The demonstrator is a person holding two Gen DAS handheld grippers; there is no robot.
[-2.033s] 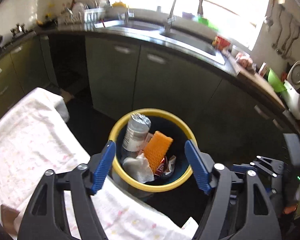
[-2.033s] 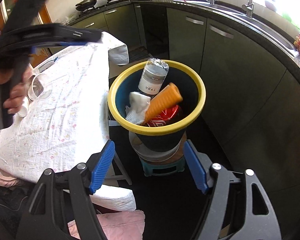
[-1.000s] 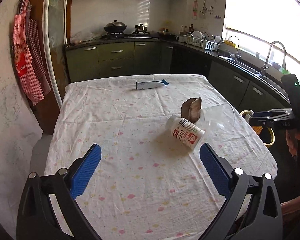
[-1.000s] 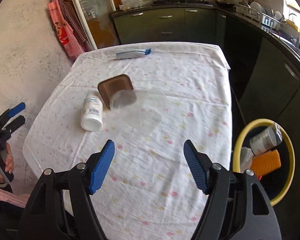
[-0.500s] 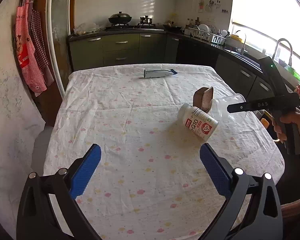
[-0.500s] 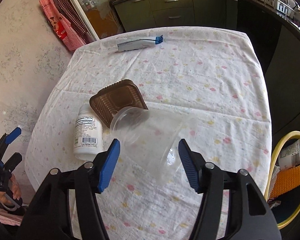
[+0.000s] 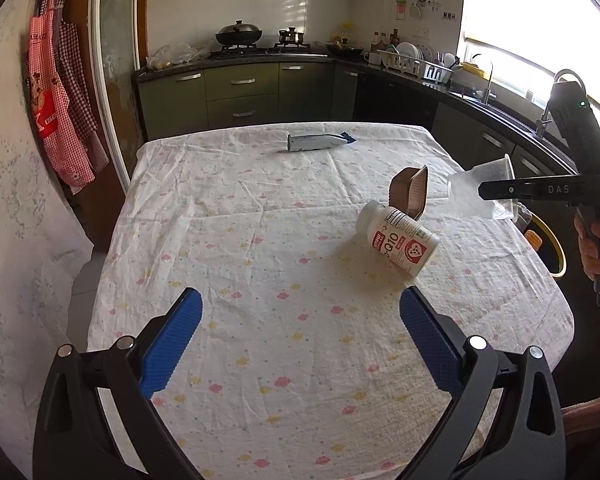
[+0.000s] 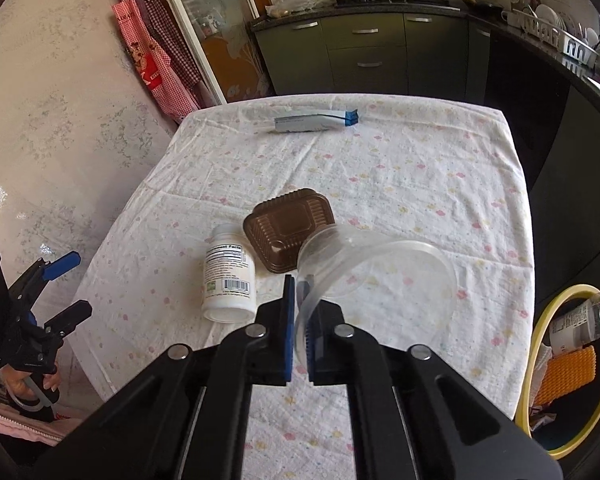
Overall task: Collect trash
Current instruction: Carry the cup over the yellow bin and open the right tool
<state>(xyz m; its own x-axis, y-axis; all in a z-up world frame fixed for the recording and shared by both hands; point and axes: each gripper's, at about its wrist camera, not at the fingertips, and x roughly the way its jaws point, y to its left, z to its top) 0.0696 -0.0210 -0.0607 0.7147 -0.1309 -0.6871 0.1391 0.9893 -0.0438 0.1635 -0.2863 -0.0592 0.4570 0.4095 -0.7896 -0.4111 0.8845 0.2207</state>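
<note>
My right gripper (image 8: 298, 332) is shut on the rim of a clear plastic cup (image 8: 376, 276) and holds it just above the table; the cup also shows in the left wrist view (image 7: 480, 196). A white pill bottle (image 8: 228, 276) and a brown plastic tray (image 8: 288, 232) lie beside it, and both show in the left wrist view, the bottle (image 7: 400, 244) and the tray (image 7: 410, 192). A blue-tipped tube (image 8: 316, 120) lies at the table's far end. My left gripper (image 7: 300, 332) is open and empty over the table's near side.
A yellow-rimmed bin (image 8: 540, 360) holding a bottle, an orange sponge and paper stands off the table's right side. The table has a flowered white cloth (image 7: 260, 240). Kitchen cabinets (image 7: 240, 96) and a counter run behind and to the right.
My right gripper moved in on the clear cup and shut on its rim, lifting it. Both grippers turned from the bin to the table earlier. My left gripper stays open.
</note>
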